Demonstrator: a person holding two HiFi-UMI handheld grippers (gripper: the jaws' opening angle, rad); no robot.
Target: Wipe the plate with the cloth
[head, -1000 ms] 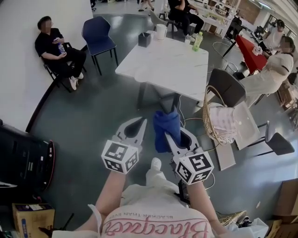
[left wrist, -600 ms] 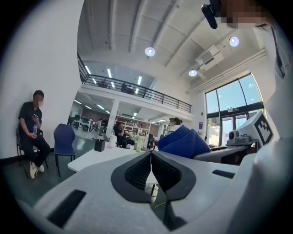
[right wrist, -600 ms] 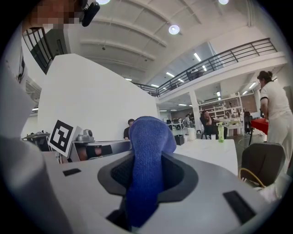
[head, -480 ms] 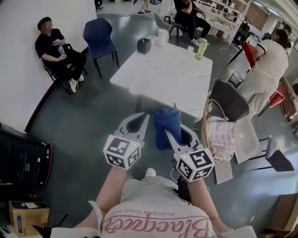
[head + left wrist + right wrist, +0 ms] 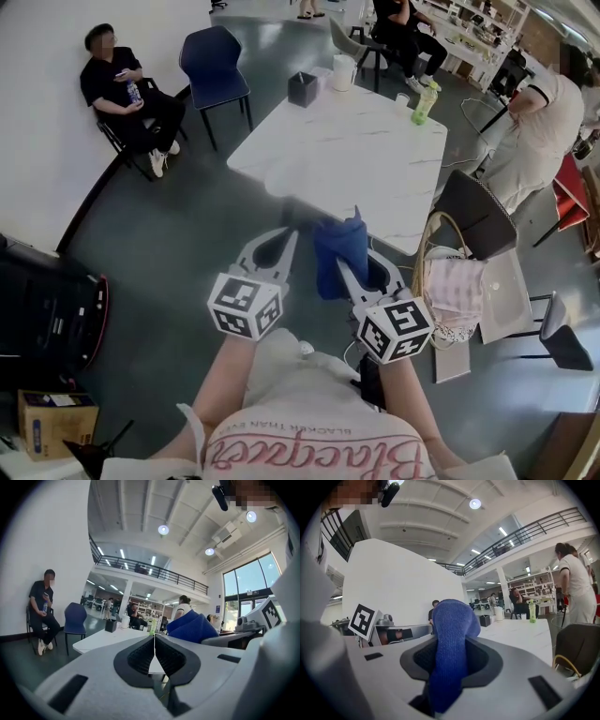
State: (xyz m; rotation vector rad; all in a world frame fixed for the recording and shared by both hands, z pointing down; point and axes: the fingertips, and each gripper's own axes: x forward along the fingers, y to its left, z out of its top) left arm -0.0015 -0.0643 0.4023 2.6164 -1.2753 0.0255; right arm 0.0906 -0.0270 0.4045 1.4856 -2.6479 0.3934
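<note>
Cloth soft, light, floppy, bunched and pinched in right gripper, probably best held by that bunch; left gripper clenched empty; bench ahead

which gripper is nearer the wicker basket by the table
Right. The right gripper, jaws shut on the blue cloth, is just left of the basket; the left gripper is farther left.

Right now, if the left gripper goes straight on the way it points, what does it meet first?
Probably the near edge of the white table: the left gripper, shut and empty, aims at it. Depth is unclear.
</note>
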